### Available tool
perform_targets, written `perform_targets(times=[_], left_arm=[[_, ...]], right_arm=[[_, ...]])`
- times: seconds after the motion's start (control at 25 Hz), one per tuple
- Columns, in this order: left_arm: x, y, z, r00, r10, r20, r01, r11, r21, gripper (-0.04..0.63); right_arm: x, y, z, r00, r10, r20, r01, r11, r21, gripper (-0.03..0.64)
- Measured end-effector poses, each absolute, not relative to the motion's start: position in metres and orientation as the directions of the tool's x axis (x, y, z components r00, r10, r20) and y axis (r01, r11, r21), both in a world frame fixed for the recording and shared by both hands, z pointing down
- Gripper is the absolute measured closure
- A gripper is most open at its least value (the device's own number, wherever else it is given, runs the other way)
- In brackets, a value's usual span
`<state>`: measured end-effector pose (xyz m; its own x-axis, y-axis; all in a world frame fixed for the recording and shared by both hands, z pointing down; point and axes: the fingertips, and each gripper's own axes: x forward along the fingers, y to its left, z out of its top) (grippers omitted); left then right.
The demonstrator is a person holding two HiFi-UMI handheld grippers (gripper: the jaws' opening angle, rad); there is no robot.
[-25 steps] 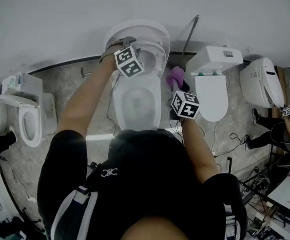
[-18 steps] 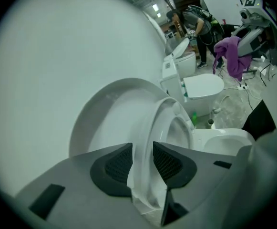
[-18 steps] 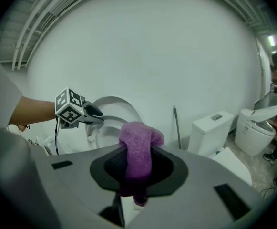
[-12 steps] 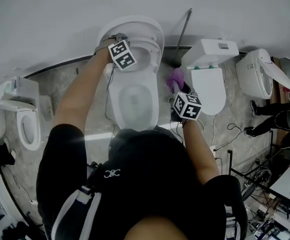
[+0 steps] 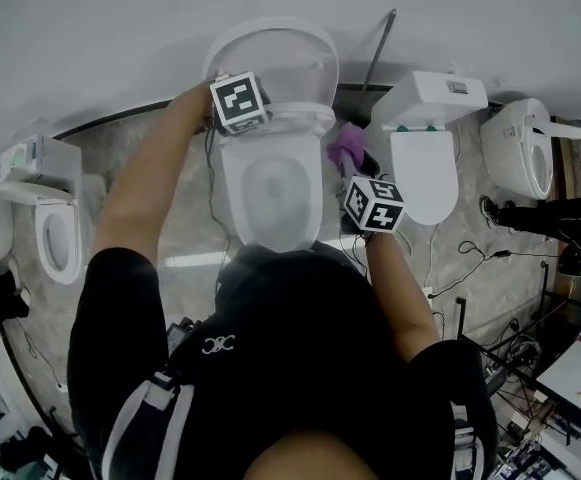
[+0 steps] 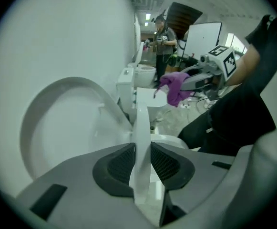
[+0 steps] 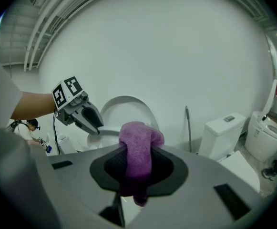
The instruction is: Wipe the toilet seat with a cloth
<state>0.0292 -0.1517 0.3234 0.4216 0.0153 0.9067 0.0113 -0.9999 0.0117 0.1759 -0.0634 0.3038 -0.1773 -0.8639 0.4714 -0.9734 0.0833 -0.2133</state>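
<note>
A white toilet stands in the middle of the head view with its lid (image 5: 270, 53) up against the wall. The seat (image 5: 288, 120) hangs above the bowl (image 5: 270, 188). My left gripper (image 5: 255, 118) is at the seat's back left. In the left gripper view the seat's thin white edge (image 6: 141, 128) stands between the pads of my left gripper (image 6: 141, 144), whose jaws are closing onto it. My right gripper (image 5: 355, 173) hovers right of the bowl, shut on a purple cloth (image 5: 347, 148). In the right gripper view the cloth (image 7: 138, 144) bulges up between the jaws of my right gripper (image 7: 137, 163).
A second toilet with a closed lid (image 5: 425, 183) stands close on the right, and another (image 5: 520, 153) beyond it. A small toilet (image 5: 55, 238) is at the left. A thin rod (image 5: 378, 53) leans on the wall. Cables (image 5: 470, 268) lie on the floor at the right.
My left gripper has shifted a little left and back along the toilet to the seat's rim. The right gripper with the cloth has stayed beside the bowl.
</note>
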Motion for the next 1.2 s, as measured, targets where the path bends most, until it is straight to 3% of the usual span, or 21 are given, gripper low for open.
perform_targets(times=[0.16,0.36,0.72,1.04,1.2], left_arm=[[0.029,-0.086,0.335,0.426,0.295,0.855,0.073,-0.953,0.293,0.483],[0.03,-0.021,0.354,0.451,0.441,0.776,0.087,-0.887,0.454,0.471],[0.025,0.043,0.399,0.663,0.375,0.648,-0.178,-0.762,0.623,0.474],[0.029,0.111,0.474,0.657,0.34,0.673,-0.362,-0.641,0.677,0.479],[0.02,0.122,0.515,0.662,0.265,0.701,-0.509,-0.528,0.68,0.579]], right_arm=[[0.177,-0.063,0.302,-0.201,-0.863,0.465,-0.969,0.107,-0.221,0.538],[0.187,-0.058,0.325,-0.234,-0.834,0.499,-0.963,0.129,-0.236,0.538],[0.21,-0.062,0.408,-0.28,-0.712,0.644,-0.959,0.182,-0.216,0.538],[0.208,-0.081,0.471,-0.347,-0.63,0.695,-0.938,0.221,-0.268,0.538],[0.201,-0.089,0.5,-0.37,-0.596,0.713,-0.929,0.244,-0.279,0.538]])
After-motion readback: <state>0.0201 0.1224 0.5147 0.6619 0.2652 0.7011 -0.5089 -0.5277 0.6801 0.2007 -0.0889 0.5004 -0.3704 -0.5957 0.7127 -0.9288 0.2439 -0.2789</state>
